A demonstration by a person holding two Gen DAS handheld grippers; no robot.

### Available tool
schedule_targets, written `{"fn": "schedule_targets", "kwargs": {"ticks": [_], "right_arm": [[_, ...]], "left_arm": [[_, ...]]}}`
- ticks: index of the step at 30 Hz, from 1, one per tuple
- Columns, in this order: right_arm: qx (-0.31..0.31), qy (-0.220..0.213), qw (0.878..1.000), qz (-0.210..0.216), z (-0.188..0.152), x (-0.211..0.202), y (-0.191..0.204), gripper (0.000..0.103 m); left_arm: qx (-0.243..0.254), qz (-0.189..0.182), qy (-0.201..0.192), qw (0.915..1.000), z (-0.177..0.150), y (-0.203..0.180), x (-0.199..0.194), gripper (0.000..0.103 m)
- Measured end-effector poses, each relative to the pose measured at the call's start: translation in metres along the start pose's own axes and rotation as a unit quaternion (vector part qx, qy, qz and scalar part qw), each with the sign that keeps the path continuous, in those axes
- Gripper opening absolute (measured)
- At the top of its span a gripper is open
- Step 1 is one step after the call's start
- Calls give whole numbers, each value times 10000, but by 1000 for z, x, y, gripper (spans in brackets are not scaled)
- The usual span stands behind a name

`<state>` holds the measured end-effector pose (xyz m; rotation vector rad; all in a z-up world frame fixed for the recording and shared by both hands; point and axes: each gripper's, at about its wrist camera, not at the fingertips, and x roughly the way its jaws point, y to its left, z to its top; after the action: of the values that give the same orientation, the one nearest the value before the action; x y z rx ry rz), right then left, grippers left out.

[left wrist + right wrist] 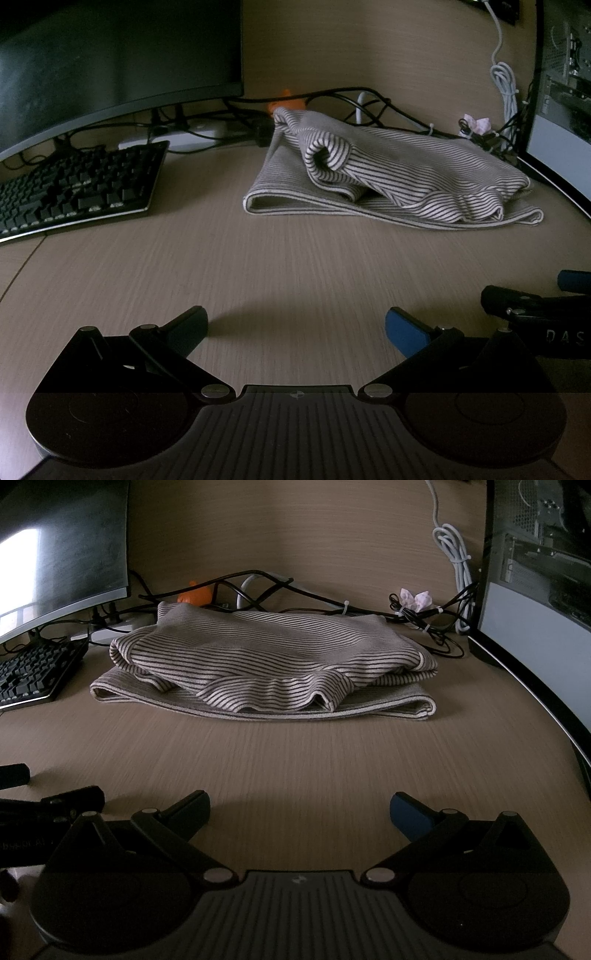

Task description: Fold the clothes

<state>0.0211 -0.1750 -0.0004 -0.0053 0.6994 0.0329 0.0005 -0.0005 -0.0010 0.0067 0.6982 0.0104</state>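
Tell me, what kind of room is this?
Probably a home office or computer desk: a monitor and keyboard stand on the wooden desk, with tangled cables behind a striped garment.

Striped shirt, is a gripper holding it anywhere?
No. The striped shirt lies alone on the desk; left gripper and right gripper are open, empty.

Keyboard [79, 188], monitor [110, 59], cables [417, 614], PC case [539, 568] on desk [258, 266].
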Motion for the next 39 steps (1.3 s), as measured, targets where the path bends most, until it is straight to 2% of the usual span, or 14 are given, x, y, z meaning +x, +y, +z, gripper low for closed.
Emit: {"fn": "schedule_targets", "kwargs": {"ticks": [11, 20, 25, 27, 28, 31, 34, 39], "right_arm": [[-41, 96, 9999, 67, 2, 0, 0, 103], [-292, 367, 9984, 322, 4, -3, -4, 103], [-589, 756, 9936, 592, 14, -1, -6, 103], [-798, 881, 9909, 640, 22, 0, -7, 103], [-920, 870, 9900, 622, 28, -1, -7, 103], [-1471, 187, 9884, 341, 46, -10, -9, 103], [-1820, -291, 9828, 125, 69, -5, -11, 103], [-1111, -158, 9920, 570, 113, 37, -32, 103]], "left_arm": [[3, 10, 32, 10000, 1, 0, 0, 103], [8, 5, 345, 9994, 10, 1, 4, 103], [33, -18, 612, 9981, 18, 1, 8, 103], [62, -147, 760, 9970, 24, 2, 10, 103], [48, -247, 822, 9963, 27, 4, 10, 103], [-204, -726, 828, 9937, 43, 10, 7, 103], [-182, -783, 652, 9946, 64, 3, 7, 103], [-338, -1219, 412, 9911, 103, -6, 20, 103]]}}
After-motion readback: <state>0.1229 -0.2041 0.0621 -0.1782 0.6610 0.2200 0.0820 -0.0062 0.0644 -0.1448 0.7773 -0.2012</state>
